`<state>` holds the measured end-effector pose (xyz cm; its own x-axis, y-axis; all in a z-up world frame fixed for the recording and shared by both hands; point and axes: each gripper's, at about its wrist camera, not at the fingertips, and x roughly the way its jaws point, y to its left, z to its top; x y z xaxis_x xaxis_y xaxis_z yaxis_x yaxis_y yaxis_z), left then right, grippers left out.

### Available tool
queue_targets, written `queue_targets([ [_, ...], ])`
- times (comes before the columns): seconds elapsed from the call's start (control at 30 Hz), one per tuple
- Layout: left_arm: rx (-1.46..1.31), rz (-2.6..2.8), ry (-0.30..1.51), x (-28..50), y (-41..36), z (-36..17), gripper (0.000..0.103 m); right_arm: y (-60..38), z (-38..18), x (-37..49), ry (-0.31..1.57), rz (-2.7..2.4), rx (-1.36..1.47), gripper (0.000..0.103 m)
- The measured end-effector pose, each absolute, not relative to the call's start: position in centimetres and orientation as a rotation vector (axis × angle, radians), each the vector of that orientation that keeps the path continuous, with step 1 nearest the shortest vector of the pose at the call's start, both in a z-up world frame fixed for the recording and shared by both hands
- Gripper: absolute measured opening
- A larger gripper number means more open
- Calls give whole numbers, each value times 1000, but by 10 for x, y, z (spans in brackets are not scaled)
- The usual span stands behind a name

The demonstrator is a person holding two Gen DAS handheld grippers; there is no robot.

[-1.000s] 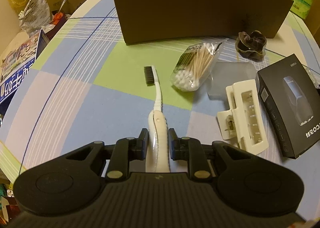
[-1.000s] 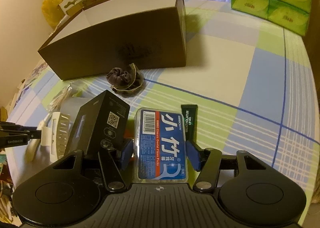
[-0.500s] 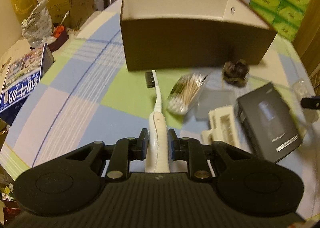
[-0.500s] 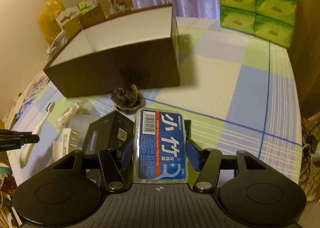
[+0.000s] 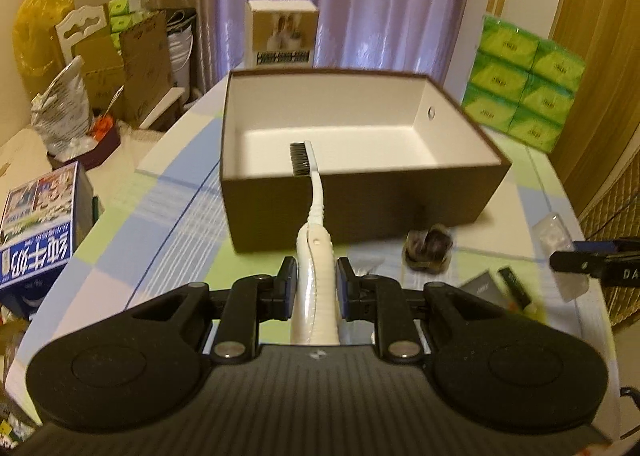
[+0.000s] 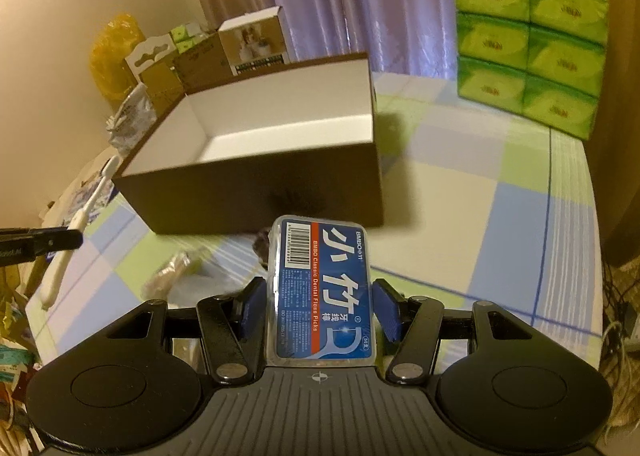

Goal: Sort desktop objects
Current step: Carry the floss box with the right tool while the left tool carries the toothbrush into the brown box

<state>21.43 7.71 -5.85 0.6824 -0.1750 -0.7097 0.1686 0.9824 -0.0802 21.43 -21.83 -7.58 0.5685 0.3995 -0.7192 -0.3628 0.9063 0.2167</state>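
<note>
white toothbrush clamped in the left gripper, bristles up over the near wall of the open brown box, while the right gripper pinches a blue "BMBO Classic Dental Floss Picks" case above the checked tablecloth, green tissue packs behind

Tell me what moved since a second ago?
Both tools went up, off the table, toward the brown box. The left tool lifted the toothbrush; the right tool lifted the floss pick case. Both grips stayed shut, and the box stayed empty.
</note>
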Motion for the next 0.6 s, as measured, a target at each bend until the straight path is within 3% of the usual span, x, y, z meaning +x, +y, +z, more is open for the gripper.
queue_targets([
  [0.6,3,-197,732,325,71,-42,17,-158,-41,319,775,457,-6,55],
])
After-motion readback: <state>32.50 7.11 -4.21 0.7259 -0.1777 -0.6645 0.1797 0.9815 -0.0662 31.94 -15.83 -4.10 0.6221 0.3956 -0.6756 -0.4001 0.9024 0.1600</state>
